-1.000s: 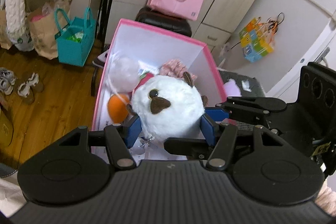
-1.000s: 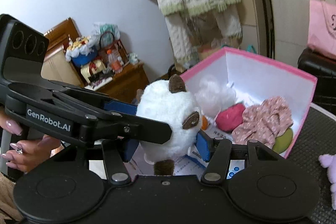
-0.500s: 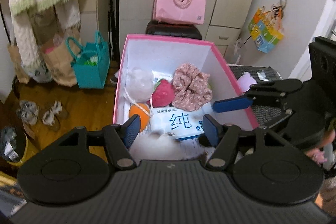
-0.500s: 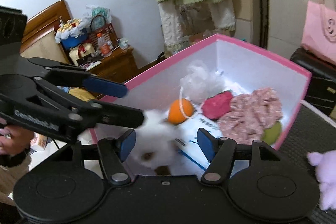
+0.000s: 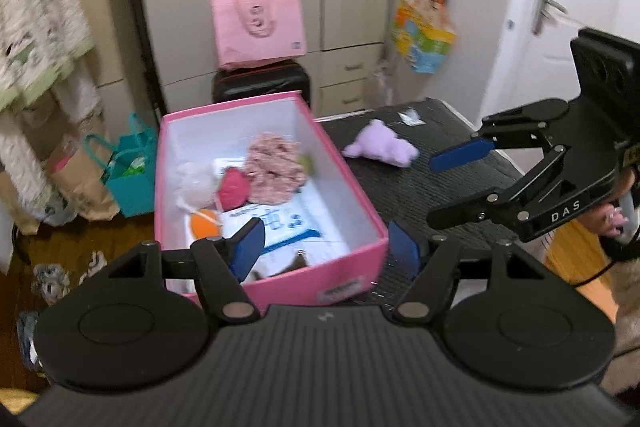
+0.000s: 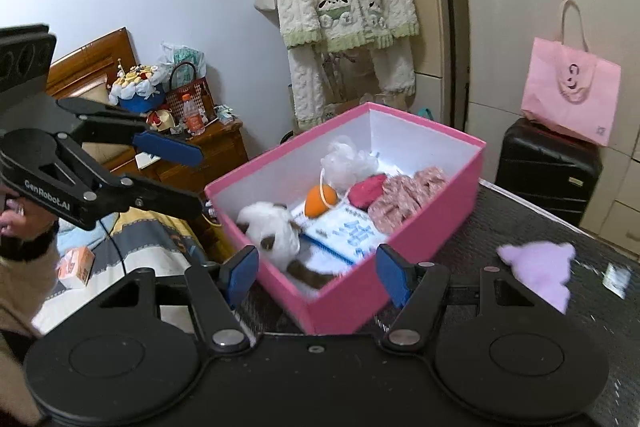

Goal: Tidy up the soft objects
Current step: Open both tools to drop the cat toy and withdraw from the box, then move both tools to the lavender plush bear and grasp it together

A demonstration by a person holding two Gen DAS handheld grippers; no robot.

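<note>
Released and dropped, the white plush toy is now seen lying inside the pink box, where a second ago it was gripped by both tools.

From the left wrist, the left tool is shown empty, its jaws opening over the box's near corner. A purple plush, fluffy and lumpy, is left on the dark ribbed surface, well apart from the box.

From the right wrist, the right tool is held wide with nothing between its blue pads. An orange ball, a pink ruffled cloth and a white mesh puff are packed beside the toy. The box's thin cardboard wall could be clipped and shoved if either tool is swung low towards the purple plush.
</note>
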